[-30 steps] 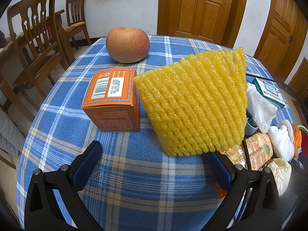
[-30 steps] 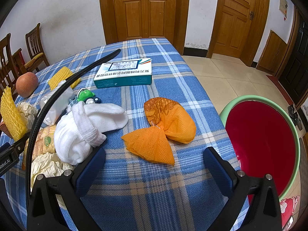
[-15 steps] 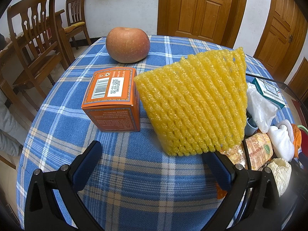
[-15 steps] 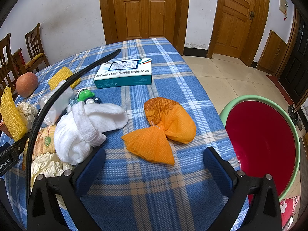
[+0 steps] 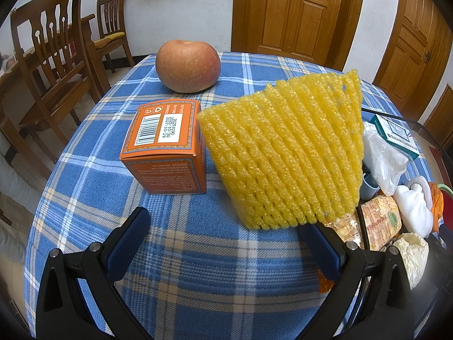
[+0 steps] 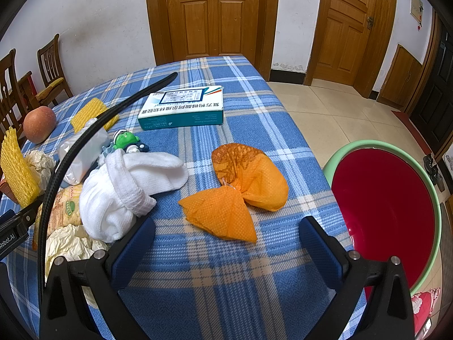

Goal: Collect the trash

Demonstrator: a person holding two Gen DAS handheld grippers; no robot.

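Observation:
In the left wrist view a yellow foam fruit net (image 5: 286,153) stands upright on the blue plaid tablecloth, just ahead of the right finger (image 5: 320,249). My left gripper (image 5: 223,243) is open and empty. An orange box (image 5: 167,144) lies left of the net. In the right wrist view an orange mesh wrapper (image 6: 240,192) lies just ahead of my open, empty right gripper (image 6: 226,246). A red basin with a green rim (image 6: 385,212) sits below the table edge at the right. Crumpled paper (image 6: 68,243) lies at the left.
An apple (image 5: 188,66), a white sock (image 6: 127,187), a teal medicine box (image 6: 184,107), a snack packet (image 5: 376,223), a plastic bag (image 5: 382,158), a green toy (image 6: 126,141) and a second yellow net (image 6: 90,113) lie on the table. A black cable (image 6: 85,147) arcs across. Wooden chairs (image 5: 48,65) stand at the left.

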